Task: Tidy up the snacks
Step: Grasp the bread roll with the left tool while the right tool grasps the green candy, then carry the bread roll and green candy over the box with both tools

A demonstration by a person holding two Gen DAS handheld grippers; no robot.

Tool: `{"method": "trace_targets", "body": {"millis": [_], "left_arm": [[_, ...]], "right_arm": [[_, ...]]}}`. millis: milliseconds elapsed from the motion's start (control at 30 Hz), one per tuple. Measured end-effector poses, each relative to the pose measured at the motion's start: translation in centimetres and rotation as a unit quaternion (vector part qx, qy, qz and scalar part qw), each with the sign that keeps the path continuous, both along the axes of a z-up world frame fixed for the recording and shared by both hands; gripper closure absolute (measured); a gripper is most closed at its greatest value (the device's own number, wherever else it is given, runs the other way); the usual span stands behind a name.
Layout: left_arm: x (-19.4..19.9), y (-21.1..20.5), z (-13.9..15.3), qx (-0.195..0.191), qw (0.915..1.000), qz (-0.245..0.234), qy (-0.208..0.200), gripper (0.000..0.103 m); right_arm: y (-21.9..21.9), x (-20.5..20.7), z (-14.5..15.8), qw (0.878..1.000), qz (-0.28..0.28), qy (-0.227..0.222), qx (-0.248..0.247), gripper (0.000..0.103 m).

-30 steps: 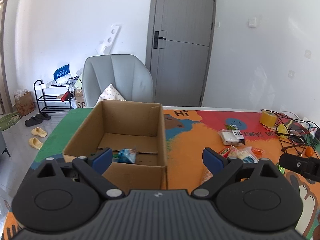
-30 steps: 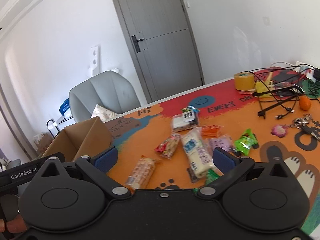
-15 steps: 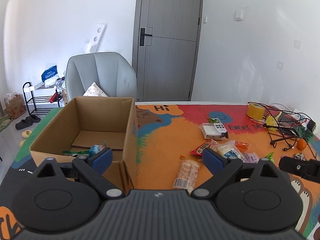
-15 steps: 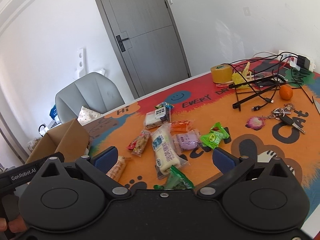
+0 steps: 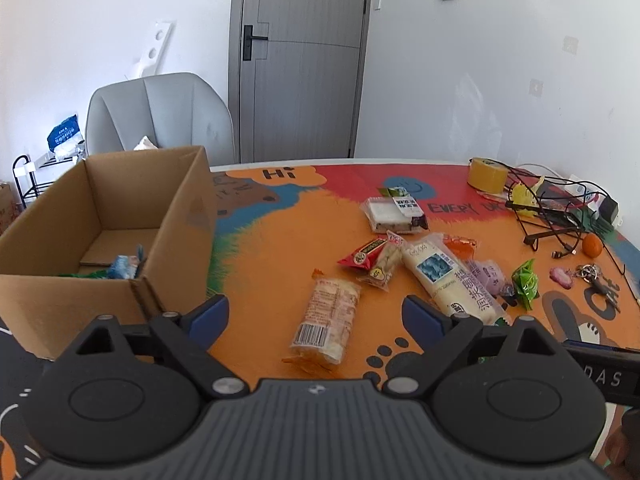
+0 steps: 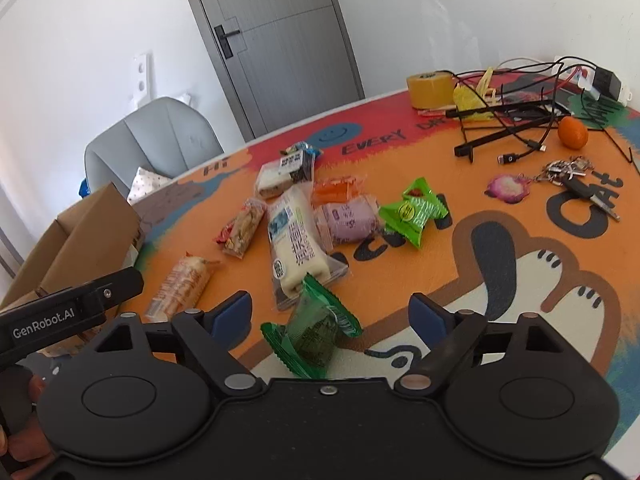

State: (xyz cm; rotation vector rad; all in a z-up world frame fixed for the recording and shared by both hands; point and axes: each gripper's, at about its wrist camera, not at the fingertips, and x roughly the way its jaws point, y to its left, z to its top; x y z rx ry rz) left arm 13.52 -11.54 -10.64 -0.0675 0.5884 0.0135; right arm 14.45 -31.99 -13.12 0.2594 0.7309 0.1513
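Several snack packets lie on the colourful mat. My left gripper (image 5: 316,314) is open and empty above a clear packet of biscuits (image 5: 328,320). A cardboard box (image 5: 104,236) stands to its left with a blue packet (image 5: 124,266) inside. My right gripper (image 6: 330,314) is open and empty over a dark green packet (image 6: 316,332). Beyond it lie a long white bread packet (image 6: 296,240), a purple packet (image 6: 348,222), a bright green packet (image 6: 414,212), an orange packet (image 6: 336,190), a red-ended cracker packet (image 6: 240,232) and a sandwich packet (image 6: 284,172).
At the far right are a yellow tape roll (image 6: 430,88), tangled black cables and a stand (image 6: 516,116), an orange fruit (image 6: 572,132), keys with a pink charm (image 6: 560,178). A grey chair (image 5: 160,114) and a door (image 5: 300,60) are behind the table.
Both grippers have swung right and lower, from the box toward the snack pile. The box slid to the left of the left view; the dark green packet now lies between the right fingers.
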Motion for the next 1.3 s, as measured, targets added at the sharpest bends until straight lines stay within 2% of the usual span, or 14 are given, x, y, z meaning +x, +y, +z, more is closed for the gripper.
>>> {"method": "trace_targets", "body": {"millis": [367, 433, 567, 767, 867, 933, 967, 1100, 1300], "left_arm": [[1.9, 0.0, -2.7, 0.01, 0.9997, 0.001, 0.024, 0.01], [2.1, -0.1, -3.0, 0.012, 0.9995, -0.001, 0.028, 0.01], [2.4, -0.2, -3.4, 0.012, 0.9994, 0.0, 0.033, 0.01], [2.8, -0.6, -4.0, 0.015, 0.9991, 0.003, 0.038, 0.01], [3.1, -0.8, -4.3, 0.016, 0.9988, 0.003, 0.046, 0.018], [3.3, -0.9, -4.7, 0.009, 0.9983, -0.002, 0.057, 0.035], [3.3, -1.0, -4.7, 0.015, 0.9985, -0.002, 0.053, 0.037], [3.1, -1.0, -4.5, 0.016, 0.9986, -0.006, 0.049, 0.069], [2.5, -0.5, -4.0, 0.003, 0.999, -0.012, 0.042, 0.069]], "right_arm": [[1.7, 0.7, -1.8, 0.999, 0.011, 0.02, -0.024, 0.024], [2.1, 0.8, -1.9, 0.999, 0.011, 0.013, -0.04, 0.029], [2.3, 1.0, -1.9, 0.998, 0.004, 0.005, -0.064, 0.063], [1.2, 0.9, -1.9, 0.999, -0.009, 0.004, -0.05, 0.066], [0.8, 0.8, -1.8, 0.999, -0.017, 0.002, -0.046, 0.066], [0.6, 0.8, -1.7, 0.999, -0.021, 0.002, -0.042, 0.066], [0.6, 0.8, -1.7, 0.999, -0.022, 0.001, -0.041, 0.066], [0.5, 0.8, -1.6, 0.999, -0.024, 0.002, -0.037, 0.066], [0.7, 0.7, -1.3, 0.999, -0.025, -0.003, -0.033, 0.066]]}}
